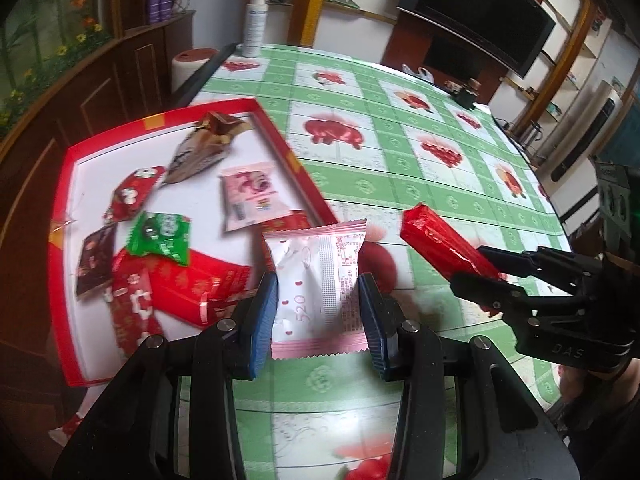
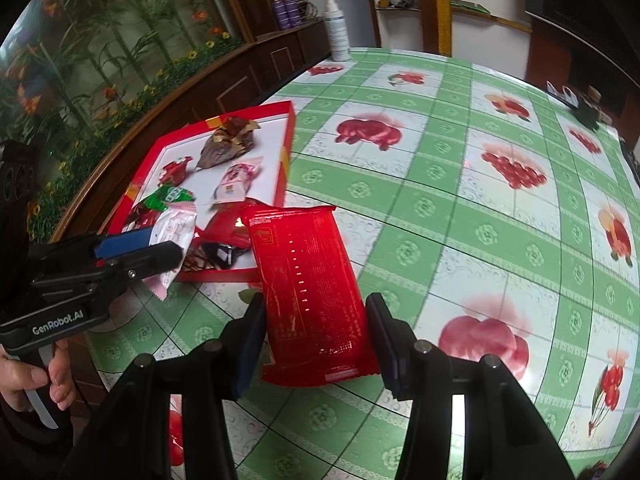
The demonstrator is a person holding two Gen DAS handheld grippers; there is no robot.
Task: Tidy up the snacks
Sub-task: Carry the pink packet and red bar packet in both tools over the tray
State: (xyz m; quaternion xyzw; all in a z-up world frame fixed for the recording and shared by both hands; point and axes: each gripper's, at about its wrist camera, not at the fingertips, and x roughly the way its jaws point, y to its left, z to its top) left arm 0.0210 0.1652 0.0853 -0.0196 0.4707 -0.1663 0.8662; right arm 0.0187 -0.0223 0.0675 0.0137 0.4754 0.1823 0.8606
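- The left gripper (image 1: 318, 312) is closed part-way on a white crinkle-edged snack packet with pink trim (image 1: 316, 280); its blue pads press the packet's two long sides, and the packet stands up out of the jaws, clear of the table.
- The right gripper (image 2: 316, 336) is likewise part-closed, clamped on a shiny red rectangular foil snack pack (image 2: 308, 280) that sticks forward between its fingers, off the table.
- Seen from the left wrist, the red pack juts out just right of the white packet — the two grippers are side by side, near each other.
- Under both lies the green-and-white checked plastic tablecloth with red fruit prints (image 1: 400, 160).
- Just beyond and left of the held packets sits a shallow red cardboard box lid with a white floor (image 1: 280, 136), holding loose wrapped snacks: a green packet (image 1: 160, 236), a pink-and-white one (image 1: 250, 192), a brown-gold one (image 1: 204, 144) and several red ones.
- At the table's far edge stands a white spray bottle (image 1: 256, 24).
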